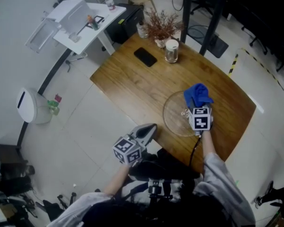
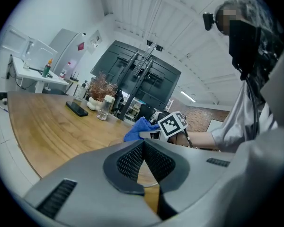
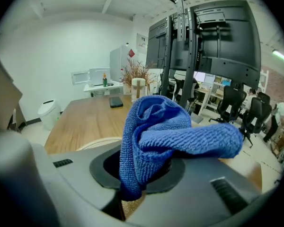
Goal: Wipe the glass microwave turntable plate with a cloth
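A clear glass turntable plate (image 1: pixel 175 117) lies flat on the wooden table (image 1: pixel 132 84) near its front right edge. My right gripper (image 1: pixel 197 104) hangs over the plate's right side, shut on a bunched blue cloth (image 1: pixel 197 95) (image 3: pixel 154 131) that bulges out of its jaws. The plate's pale rim (image 3: pixel 97 143) shows below the cloth in the right gripper view. My left gripper (image 1: pixel 149 129) is shut with nothing in it, held off the table's front edge, left of the plate. In the left gripper view its jaws (image 2: pixel 143 162) meet, with the blue cloth (image 2: pixel 137 129) beyond them.
At the table's far end lie a black phone (image 1: pixel 145 56), a lidded glass jar (image 1: pixel 171 51) and a vase of dried twigs (image 1: pixel 160 28). A white side table (image 1: pixel 85 22) stands at the back left, a white bin (image 1: pixel 31 106) on the floor at left.
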